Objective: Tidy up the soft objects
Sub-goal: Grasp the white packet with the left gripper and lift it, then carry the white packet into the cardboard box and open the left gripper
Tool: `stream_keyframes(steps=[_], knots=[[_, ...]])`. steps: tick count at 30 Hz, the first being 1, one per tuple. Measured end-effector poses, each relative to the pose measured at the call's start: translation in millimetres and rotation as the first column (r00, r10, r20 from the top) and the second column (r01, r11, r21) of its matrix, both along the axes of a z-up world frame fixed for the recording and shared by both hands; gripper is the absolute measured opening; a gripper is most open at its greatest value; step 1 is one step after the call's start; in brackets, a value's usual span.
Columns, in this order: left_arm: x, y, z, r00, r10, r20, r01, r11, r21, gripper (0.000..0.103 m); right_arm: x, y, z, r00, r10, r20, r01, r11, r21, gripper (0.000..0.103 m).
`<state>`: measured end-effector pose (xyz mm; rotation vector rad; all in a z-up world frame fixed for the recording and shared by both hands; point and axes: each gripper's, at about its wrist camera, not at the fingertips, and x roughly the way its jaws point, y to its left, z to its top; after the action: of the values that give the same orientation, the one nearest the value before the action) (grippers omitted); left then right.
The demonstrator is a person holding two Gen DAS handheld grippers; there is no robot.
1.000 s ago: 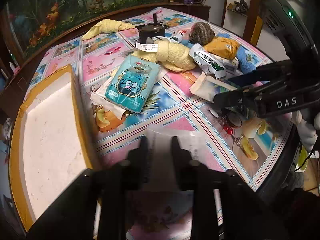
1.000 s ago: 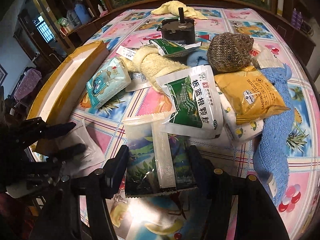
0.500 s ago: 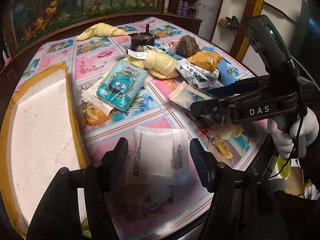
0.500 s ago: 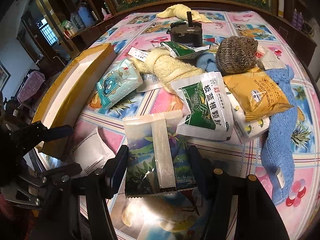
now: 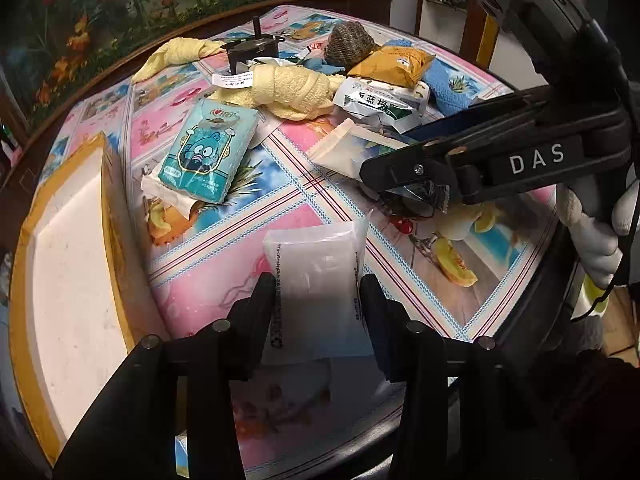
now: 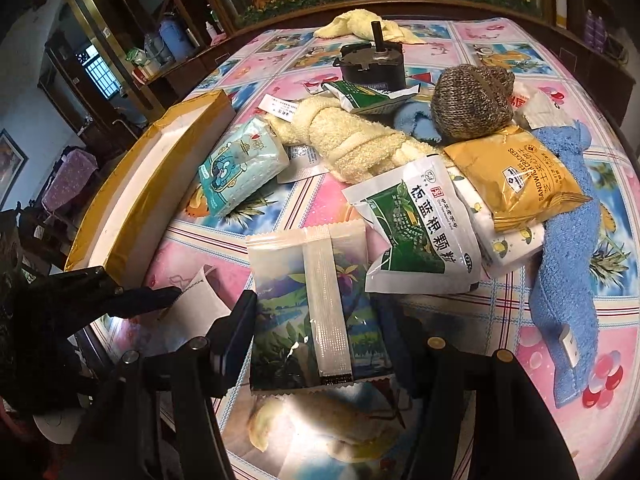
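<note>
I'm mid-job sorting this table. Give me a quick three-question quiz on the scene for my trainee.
1. True or false: the knitted hat lies in the pile, outside the foam box.
2. Which item sits between the fingers of the right claw? A cracker bag; B scenic-print sachet; C black motor.
3. What colour is the rolled towel beside the cartoon tissue pack?

Key: 1 true; 2 B; 3 yellow.
</note>
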<state>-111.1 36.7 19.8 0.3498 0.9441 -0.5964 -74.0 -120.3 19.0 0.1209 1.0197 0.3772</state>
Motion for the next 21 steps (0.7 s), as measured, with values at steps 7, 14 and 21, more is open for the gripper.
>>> stream_keyframes(steps=[7,14,21], knots=[[0.9,43.6,47.2,0.996,0.081,-0.04,-0.089,0.956,-0.28,0.043,-9.2,-1.0,21.4,0.998,-0.001,0.057,-0.001,1.0,0.031,0.06],[34.5,125.4,94.2,0.948,0.318,-0.025,-0.298,0.854,-0.428,0.043,8.6,30.0,55.0,0.993,0.062,0.097,-0.074,0.989,0.127,0.06],[105.4,195.1,63.9,0.858,0.481,-0.181,-0.498,0.691,-0.524,0.043,50.2,110.8,75.4,0.972,0.144,0.187,-0.17,0.976,0.133,0.06]])
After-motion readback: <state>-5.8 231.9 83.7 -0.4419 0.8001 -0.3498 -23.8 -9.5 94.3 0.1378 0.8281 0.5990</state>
